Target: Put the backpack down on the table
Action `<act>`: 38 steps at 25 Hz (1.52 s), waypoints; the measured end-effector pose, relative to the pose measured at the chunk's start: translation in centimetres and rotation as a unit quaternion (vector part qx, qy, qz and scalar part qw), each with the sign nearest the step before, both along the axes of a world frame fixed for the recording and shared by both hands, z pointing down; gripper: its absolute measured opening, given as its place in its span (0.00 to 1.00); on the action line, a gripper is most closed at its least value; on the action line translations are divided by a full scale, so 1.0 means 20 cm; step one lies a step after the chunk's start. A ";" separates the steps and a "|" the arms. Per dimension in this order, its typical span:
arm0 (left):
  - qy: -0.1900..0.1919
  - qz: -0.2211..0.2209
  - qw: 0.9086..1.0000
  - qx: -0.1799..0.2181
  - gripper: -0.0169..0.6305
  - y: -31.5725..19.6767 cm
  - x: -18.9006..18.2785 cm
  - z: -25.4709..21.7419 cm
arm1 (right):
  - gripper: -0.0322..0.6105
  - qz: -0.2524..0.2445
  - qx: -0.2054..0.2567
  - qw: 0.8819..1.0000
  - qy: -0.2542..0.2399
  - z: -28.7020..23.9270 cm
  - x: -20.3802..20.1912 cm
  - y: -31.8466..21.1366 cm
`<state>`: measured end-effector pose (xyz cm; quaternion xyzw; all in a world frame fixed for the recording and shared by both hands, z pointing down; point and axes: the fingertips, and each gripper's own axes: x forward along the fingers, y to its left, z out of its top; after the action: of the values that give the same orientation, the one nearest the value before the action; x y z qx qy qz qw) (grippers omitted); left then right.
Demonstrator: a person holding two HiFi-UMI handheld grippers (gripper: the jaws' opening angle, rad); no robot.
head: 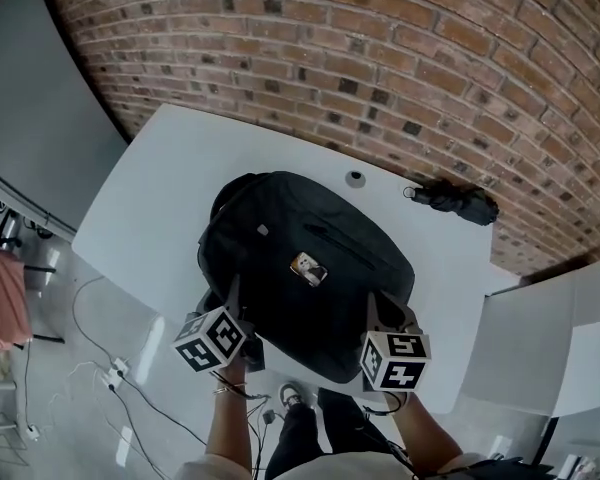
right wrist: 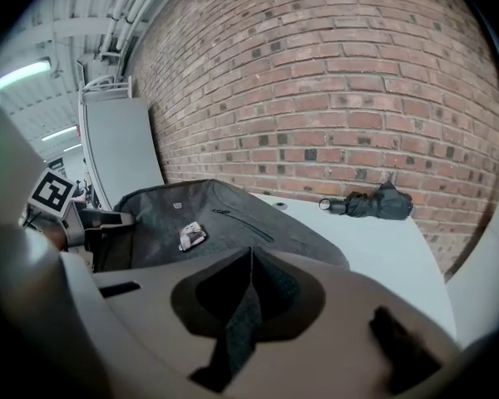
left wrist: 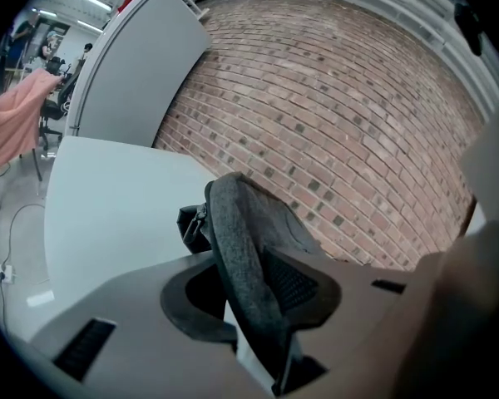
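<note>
Here, white table (head: 155, 193) beside brick wall (head: 430, 58)

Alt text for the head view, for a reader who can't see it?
A black backpack is held by its near edge in the left gripper and right gripper, on or just above a white table. A folded black umbrella lies by the brick wall behind.

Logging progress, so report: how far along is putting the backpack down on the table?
Done: the backpack is over the white table, its far end apparently resting there, its near end at the table's edge. In hand: the left gripper is clamped on a padded shoulder strap, the right gripper on a thin webbing strap. Left: settle the near end fully and open both grippers.
</note>
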<state>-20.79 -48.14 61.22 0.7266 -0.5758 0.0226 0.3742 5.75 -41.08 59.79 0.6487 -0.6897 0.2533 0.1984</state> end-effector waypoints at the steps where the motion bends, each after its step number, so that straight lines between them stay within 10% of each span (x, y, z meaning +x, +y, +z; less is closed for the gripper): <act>1: 0.003 -0.002 1.000 -0.003 0.19 0.00 -0.01 0.02 | 0.10 -0.001 -0.001 1.000 0.001 0.00 0.00 -0.01; 20: 0.073 -0.034 0.997 -0.014 0.23 -0.02 -0.08 0.19 | 0.10 -0.028 -0.010 0.999 0.035 0.00 -0.04 -0.04; 27: 0.057 -0.047 0.997 -0.024 0.27 -0.01 -0.11 0.20 | 0.10 -0.035 -0.011 0.999 0.035 -0.01 -0.08 -0.04; 30: 0.017 -0.056 0.998 -0.023 0.46 0.00 -0.15 0.19 | 0.10 -0.040 -0.009 0.999 0.033 -0.01 -0.10 -0.04; 38: -0.026 -0.039 0.999 -0.020 0.46 0.06 -0.18 0.14 | 0.10 -0.045 -0.002 0.999 0.026 -0.03 -0.14 -0.01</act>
<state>-24.45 -46.99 64.08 0.6951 -0.6125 0.0390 0.3743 2.89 -41.22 59.16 0.6225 -0.7125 0.2290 0.2289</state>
